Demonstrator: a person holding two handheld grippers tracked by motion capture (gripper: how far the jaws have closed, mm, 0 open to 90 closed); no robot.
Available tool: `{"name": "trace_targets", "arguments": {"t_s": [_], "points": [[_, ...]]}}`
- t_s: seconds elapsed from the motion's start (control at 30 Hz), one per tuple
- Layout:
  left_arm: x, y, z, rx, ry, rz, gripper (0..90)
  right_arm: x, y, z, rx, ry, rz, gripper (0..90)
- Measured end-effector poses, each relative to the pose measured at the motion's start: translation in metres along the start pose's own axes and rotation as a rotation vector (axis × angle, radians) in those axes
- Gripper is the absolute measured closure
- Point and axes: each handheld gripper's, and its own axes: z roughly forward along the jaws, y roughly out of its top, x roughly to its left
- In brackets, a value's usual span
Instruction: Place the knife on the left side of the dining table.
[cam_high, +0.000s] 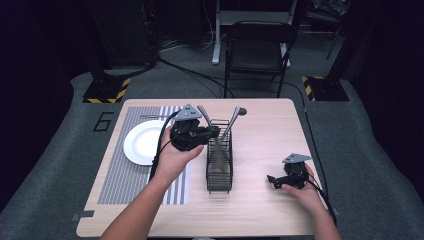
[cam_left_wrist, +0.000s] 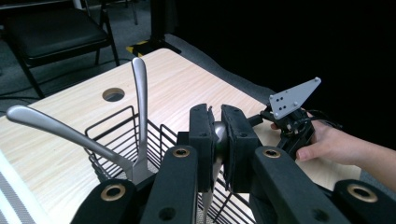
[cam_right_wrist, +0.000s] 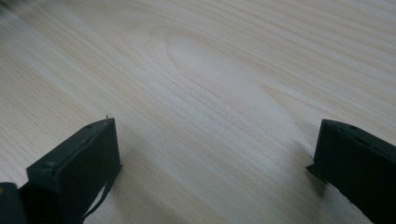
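— Left gripper (cam_high: 212, 132) first: what does it have?

— Its jaws are clamped on a metal handle (cam_left_wrist: 219, 140), seen in the left gripper view as a rounded silver end pinched between the two black pads. In the high view the gripper sits over the far end of the basket.

— Go big to small, then. What lies around it?

— Biggest is the table (cam_high: 260, 210), pale wood. On its nine o'clock half lies a striped mat (cam_high: 125, 185). A white plate (cam_high: 142, 142) rests on the mat's far part, at nine o'clock from the left gripper, near it but apart.

— And the basket?

— A black wire basket (cam_high: 219, 175) stands at the table's middle, long side running toward twelve o'clock. Two more utensils (cam_left_wrist: 139, 93) stand in it, handles leaning out at the far end, one toward eleven o'clock and one toward one. I cannot tell whether they are forks or spoons.

— Right gripper?

— Right gripper (cam_high: 274, 180) lies low at four o'clock from the basket, well apart from it, held by the right hand (cam_high: 305, 192). Its jaws stand wide with nothing between them; the right gripper view has bare wood between the two pads.

— Is the held handle touching the basket?

— Its lower part runs down into the wires; contact there I cannot tell.
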Motion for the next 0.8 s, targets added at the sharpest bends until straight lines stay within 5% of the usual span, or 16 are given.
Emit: {"name": "trace_targets", "arguments": {"t_s": [0.8], "points": [[0.004, 0.012, -0.039, -0.081, 0.038, -0.060, 83.6, 0.000, 0.000, 0.000, 0.000, 0.000, -0.002, 0.0]]}}
